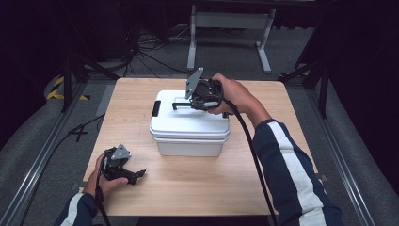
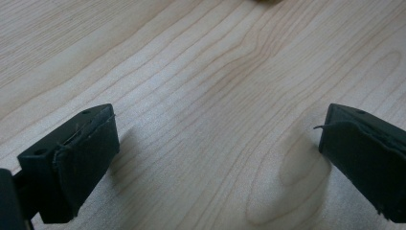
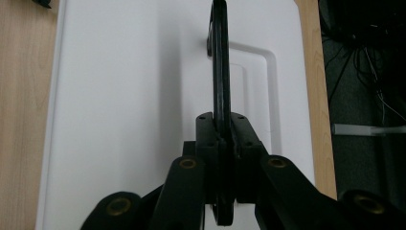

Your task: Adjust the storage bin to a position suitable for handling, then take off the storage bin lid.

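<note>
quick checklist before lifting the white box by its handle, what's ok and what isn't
1. Right gripper shut on the black handle: ok, the jaws pinch it from both sides.
2. Handle raised off the lid: ok, it stands upright above its recess.
3. Left gripper free and out of the way: ok, open over bare table, apart from the white box.
4. Side latch fastened: cannot tell; the black latch shows on the left end, its state unclear.
5. Grip centred on the handle: cannot tell from these angles.
6. Room around the box: ok, nothing else near it on the table.
</note>
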Motion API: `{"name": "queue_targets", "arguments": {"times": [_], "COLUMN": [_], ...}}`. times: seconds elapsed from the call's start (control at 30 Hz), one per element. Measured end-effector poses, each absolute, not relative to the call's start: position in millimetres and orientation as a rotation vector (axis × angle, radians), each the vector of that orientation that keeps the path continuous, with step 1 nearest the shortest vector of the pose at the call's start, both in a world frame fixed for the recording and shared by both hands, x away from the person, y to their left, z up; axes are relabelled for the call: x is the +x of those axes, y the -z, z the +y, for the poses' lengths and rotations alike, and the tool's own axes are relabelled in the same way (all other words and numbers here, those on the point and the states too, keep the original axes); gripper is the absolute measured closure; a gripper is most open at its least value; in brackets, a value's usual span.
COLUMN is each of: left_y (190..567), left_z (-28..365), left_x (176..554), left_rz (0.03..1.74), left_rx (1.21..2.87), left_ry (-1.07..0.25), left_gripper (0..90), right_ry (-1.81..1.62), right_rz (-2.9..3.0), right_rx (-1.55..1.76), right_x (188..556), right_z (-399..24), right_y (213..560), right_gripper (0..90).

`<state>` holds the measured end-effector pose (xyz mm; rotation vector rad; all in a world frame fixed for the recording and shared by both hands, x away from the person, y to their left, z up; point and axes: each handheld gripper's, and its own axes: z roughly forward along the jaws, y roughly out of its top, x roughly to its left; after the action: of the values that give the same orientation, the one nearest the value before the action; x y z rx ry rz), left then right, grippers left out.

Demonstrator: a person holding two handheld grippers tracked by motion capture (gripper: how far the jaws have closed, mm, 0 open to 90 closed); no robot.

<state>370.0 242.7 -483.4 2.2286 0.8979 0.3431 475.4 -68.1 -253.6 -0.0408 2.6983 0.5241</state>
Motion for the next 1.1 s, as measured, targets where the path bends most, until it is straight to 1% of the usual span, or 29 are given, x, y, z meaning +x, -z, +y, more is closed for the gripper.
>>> {"name": "queue_targets", "arguments": {"times": [0.5,0.8,1.1], "left_y": [483,483,483], "left_z": [243,243,243], "left_x": [371,371,370], "left_rz": [0.892,0.892,0.897], "left_rx": [2.238,2.238,2.228], "left_ry": [-0.333,-0.333,-0.344], "left_gripper": [0.3,0.3,0.5], "right_ry": [-0.586,-0.608,-0.603], "right_rz": [2.656,2.638,2.617], "right_rx": [-0.035,-0.039,0.01], "right_x": [465,461,459], "right_z": [-95,-111,-136], "right_y": [240,238,234], "right_gripper": [84.9,84.9,84.8]}}
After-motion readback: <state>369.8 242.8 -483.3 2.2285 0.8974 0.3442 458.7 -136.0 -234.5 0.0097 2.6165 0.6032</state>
